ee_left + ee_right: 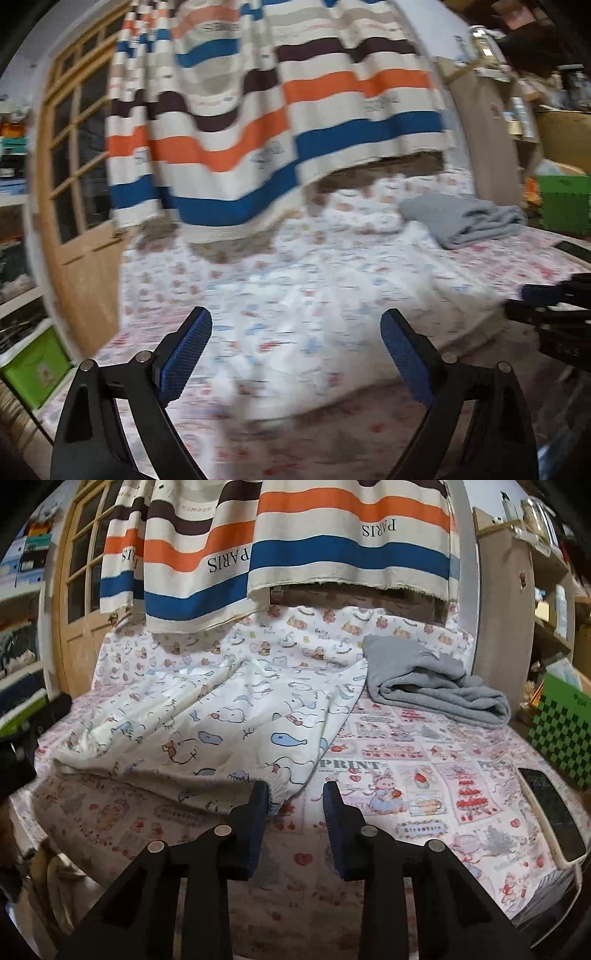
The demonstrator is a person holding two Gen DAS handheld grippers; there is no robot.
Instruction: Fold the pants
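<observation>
White pants with a blue whale and cartoon print [221,723] lie spread on the bed, waistband toward me. They show blurred in the left wrist view [295,302]. My right gripper [293,794] is open, its left finger at the near right corner of the waistband, nothing between the jaws. My left gripper [295,332] is open wide and empty above the pants. The right gripper shows at the right edge of the left wrist view [546,299].
A patterned sheet [424,775] covers the bed. A folded grey garment [436,683] lies at the back right. A phone [554,812] lies at the right edge. A striped curtain [295,554] hangs behind. A green box [561,731] stands right, a wooden door [81,590] left.
</observation>
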